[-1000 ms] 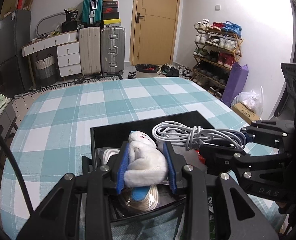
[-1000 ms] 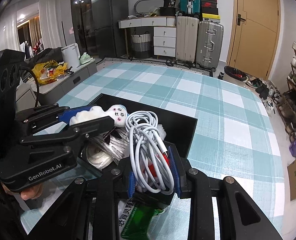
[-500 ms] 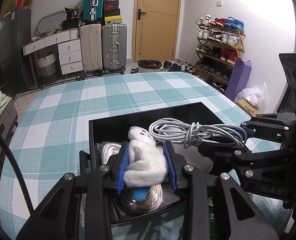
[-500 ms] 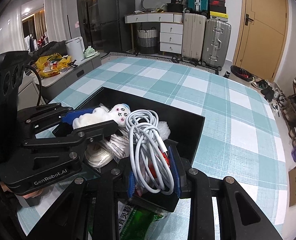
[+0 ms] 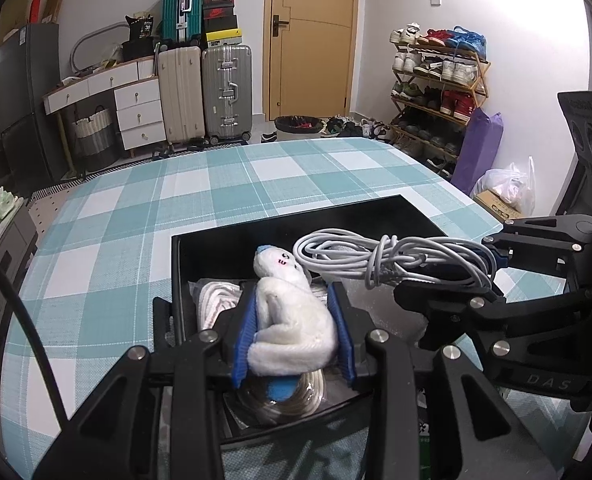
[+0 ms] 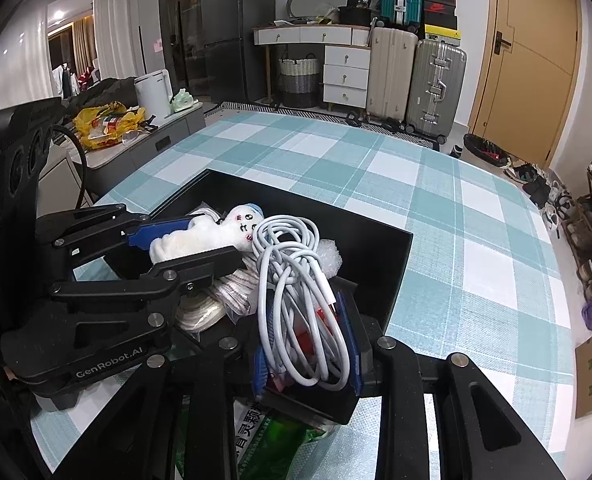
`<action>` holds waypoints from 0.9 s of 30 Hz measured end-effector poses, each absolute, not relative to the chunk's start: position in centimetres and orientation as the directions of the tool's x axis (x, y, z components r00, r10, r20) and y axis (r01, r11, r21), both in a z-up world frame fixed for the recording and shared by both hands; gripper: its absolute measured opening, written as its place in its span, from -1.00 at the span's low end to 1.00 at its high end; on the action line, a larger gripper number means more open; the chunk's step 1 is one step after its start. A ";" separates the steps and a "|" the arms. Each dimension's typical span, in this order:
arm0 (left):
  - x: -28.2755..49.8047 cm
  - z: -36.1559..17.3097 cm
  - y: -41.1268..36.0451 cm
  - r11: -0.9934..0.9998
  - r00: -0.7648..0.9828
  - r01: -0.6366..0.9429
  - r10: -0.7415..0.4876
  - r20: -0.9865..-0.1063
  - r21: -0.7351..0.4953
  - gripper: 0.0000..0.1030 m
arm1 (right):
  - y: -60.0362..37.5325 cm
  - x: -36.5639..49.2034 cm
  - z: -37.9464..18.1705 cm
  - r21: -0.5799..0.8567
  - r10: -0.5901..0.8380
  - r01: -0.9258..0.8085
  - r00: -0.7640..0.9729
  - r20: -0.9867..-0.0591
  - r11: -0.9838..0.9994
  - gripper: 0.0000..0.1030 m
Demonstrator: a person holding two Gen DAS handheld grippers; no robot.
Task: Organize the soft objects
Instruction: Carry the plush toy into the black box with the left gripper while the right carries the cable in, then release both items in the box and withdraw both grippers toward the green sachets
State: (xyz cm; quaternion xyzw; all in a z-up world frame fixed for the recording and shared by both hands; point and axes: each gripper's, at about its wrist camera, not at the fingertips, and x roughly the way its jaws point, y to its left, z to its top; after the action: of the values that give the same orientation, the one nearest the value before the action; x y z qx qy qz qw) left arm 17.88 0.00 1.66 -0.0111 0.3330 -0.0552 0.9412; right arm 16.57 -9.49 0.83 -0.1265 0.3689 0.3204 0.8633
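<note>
My left gripper (image 5: 294,330) is shut on a white plush toy (image 5: 292,320) with a small face, held over the near end of a black box (image 5: 395,210). The toy also shows in the right wrist view (image 6: 212,236). My right gripper (image 6: 307,350) is shut on a coiled white cable (image 6: 296,280), held over the same box (image 6: 399,264); the cable shows in the left wrist view (image 5: 379,258) too. Under them in the box lie a white rope bundle (image 5: 212,304), a bagged coil (image 5: 284,400) and bubble wrap (image 6: 329,258).
The box stands on a table with a teal and white checked cloth (image 5: 176,200). A green packet (image 6: 272,428) lies by the box's near edge. Suitcases (image 5: 204,92), a drawer unit, a door and a shoe rack (image 5: 435,88) stand beyond the table.
Both grippers have drawn back and up a little with their loads still held. The box and table look farther off; the toy and cable stay over the box.
</note>
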 end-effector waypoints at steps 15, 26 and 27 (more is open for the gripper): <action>15.7 3.4 0.7 0.992 0.769 0.093 -0.123 -0.627 -0.080 0.33 | -13.8 13.5 4.1 0.054 0.515 -0.607 0.620 -0.592 0.793 0.88; 12.5 4.0 1.1 0.998 0.811 0.033 -0.063 -0.582 -0.063 0.85 | -17.1 11.2 3.9 0.119 0.508 -0.539 0.664 -0.548 0.834 0.99; 12.2 3.9 1.1 0.998 0.811 0.023 -0.052 -0.583 -0.057 0.85 | -17.3 11.1 3.7 0.124 0.506 -0.534 0.664 -0.550 0.836 0.99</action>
State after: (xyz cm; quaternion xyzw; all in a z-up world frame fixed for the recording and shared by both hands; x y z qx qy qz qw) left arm 12.23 1.09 3.86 -0.0234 0.3067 -0.0199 0.9513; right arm 11.11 -17.34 3.69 -0.0242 0.2942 0.2851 0.9119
